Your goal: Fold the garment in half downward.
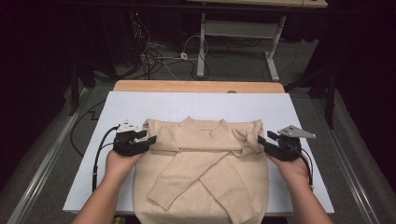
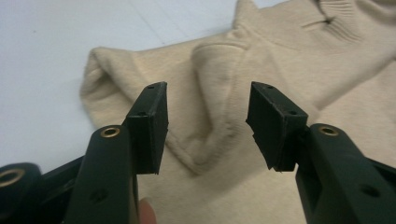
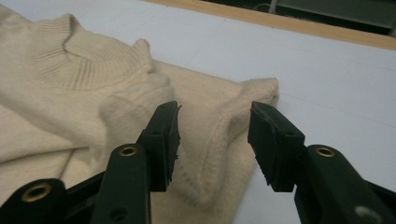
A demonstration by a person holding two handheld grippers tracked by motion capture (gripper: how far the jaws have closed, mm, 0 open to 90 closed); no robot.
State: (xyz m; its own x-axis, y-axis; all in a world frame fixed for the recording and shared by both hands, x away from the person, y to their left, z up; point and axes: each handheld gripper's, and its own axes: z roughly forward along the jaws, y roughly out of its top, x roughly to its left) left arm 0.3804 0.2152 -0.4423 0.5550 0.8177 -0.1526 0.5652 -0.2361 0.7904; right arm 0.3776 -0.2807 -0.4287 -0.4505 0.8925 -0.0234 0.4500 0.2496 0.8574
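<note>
A beige knitted sweater (image 1: 201, 158) lies flat on the white board (image 1: 140, 102), collar away from me, both sleeves folded crosswise over the chest. My left gripper (image 1: 148, 136) is at its left shoulder. In the left gripper view the jaws (image 2: 205, 116) stand open over the shoulder fold of the sweater (image 2: 280, 46), the pads clear of the cloth. My right gripper (image 1: 261, 140) is at the right shoulder. Its jaws (image 3: 212, 130) are open too, straddling the shoulder edge of the sweater (image 3: 70, 93) without pressing on it.
The board lies on a wooden table (image 1: 196, 86). Bare board runs beyond the collar and along both sides of the sweater. Past the table, cables (image 1: 159, 56) lie on the floor beside a white desk frame (image 1: 201, 46).
</note>
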